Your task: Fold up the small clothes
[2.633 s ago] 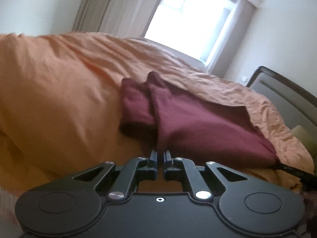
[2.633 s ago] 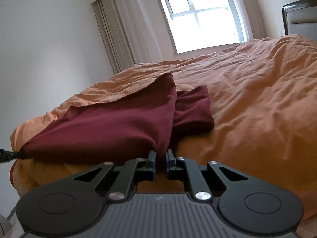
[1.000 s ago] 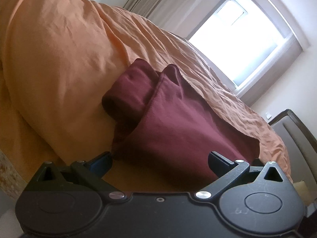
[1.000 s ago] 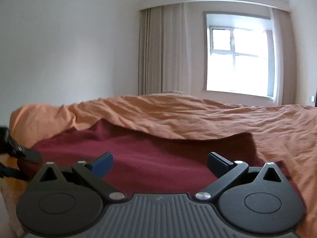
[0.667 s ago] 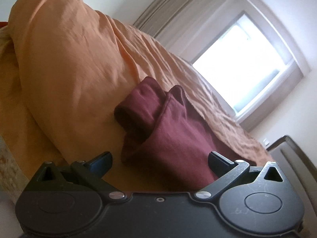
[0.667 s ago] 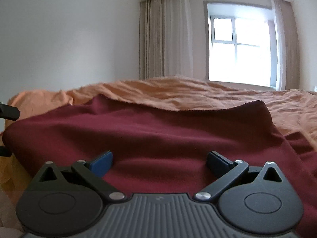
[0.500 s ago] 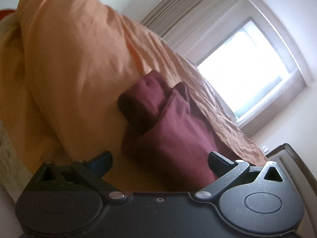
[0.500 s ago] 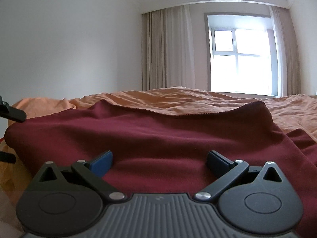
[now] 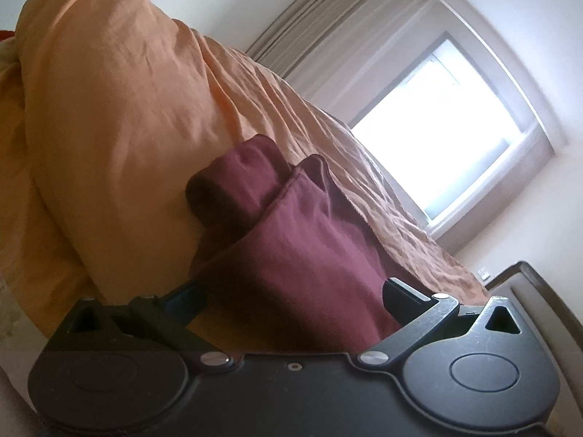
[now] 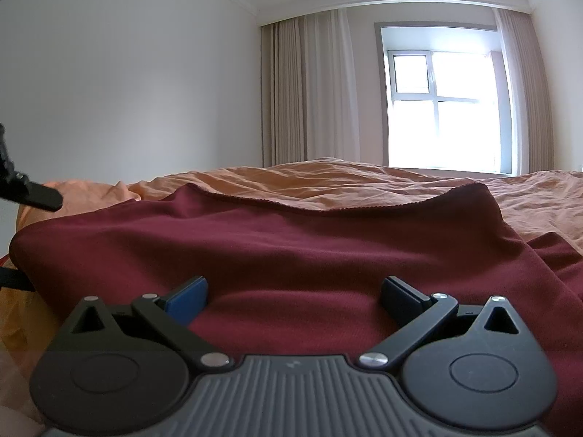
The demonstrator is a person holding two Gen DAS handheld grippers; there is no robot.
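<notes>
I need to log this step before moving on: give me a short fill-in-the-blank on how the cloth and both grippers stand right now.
1. The dark red cloth lies on an ____ bedspread.
2. The right gripper has its jaws ____, holding nothing.
3. The left gripper has its jaws ____ too.
4. Behind the bed, daylight comes through a ____ beside the curtains.

Missing words: orange; open; open; window

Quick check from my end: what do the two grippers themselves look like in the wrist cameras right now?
Both are black, with two round housings, silver pivot screws and angled link arms. The left gripper has a smooth, scuffed body. The right gripper has a ribbed grey centre panel with a small logo; one of its fingertips carries a blue pad. No sleeves or cables show.
</notes>
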